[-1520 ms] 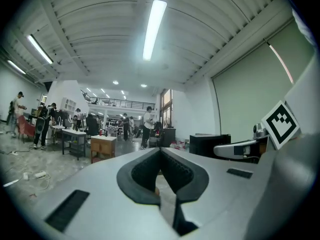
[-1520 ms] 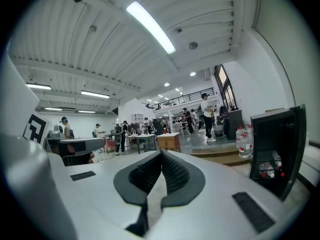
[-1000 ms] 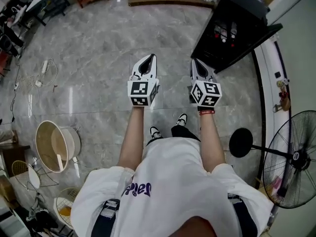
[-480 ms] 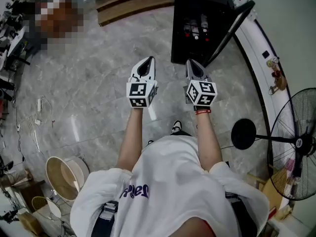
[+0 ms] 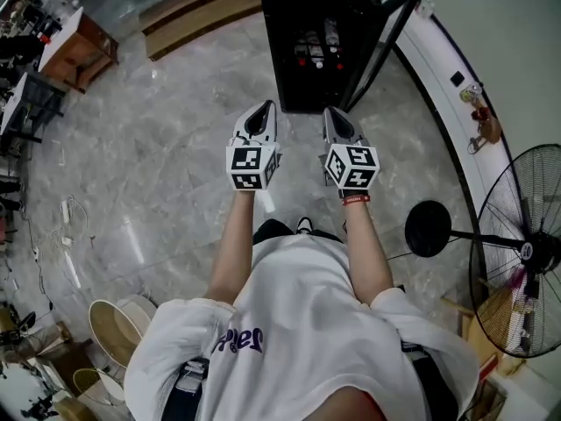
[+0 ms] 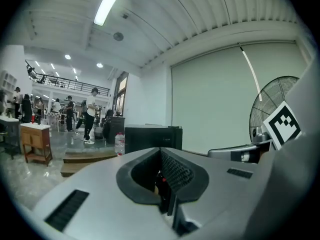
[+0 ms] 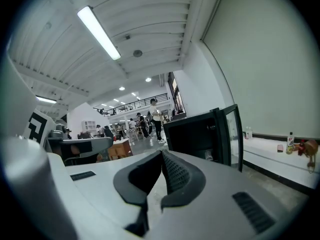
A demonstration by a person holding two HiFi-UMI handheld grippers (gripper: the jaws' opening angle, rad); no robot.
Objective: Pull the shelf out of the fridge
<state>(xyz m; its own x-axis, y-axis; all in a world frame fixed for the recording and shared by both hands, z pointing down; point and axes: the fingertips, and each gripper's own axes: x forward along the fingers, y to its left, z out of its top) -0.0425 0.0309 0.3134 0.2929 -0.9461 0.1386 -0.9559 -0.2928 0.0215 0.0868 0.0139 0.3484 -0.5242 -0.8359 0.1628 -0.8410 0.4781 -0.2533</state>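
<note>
Head view, and the person has swung round onto the fridge (image 5: pixel 298 68). A second ago it sat off to the upper right; now it stands dead ahead, so the approach looks nearly done and the reach comes next.

Nearest, the left claw (image 5: pixel 261 108) and right claw (image 5: pixel 332 114) are held out side by side. Both are pinched narrow with nothing between them, and they will have to open before any grab.

Bare marble floor (image 5: pixel 166 147) in front of the fridge gives open room to step in. The fridge's door (image 5: pixel 386 33) hangs open on its right side, an edge the right claw must keep clear of.

The shelf is inside the fridge's dark cavity. Small bottles or cans (image 5: pixel 316 42) show there, but the shelf itself is too dim to trace.

Right of the fridge, a white kerb (image 5: pixel 438 86) and a standing fan (image 5: pixel 517 270) hem that side. Left of it lies a wooden step (image 5: pixel 193 11).
</note>
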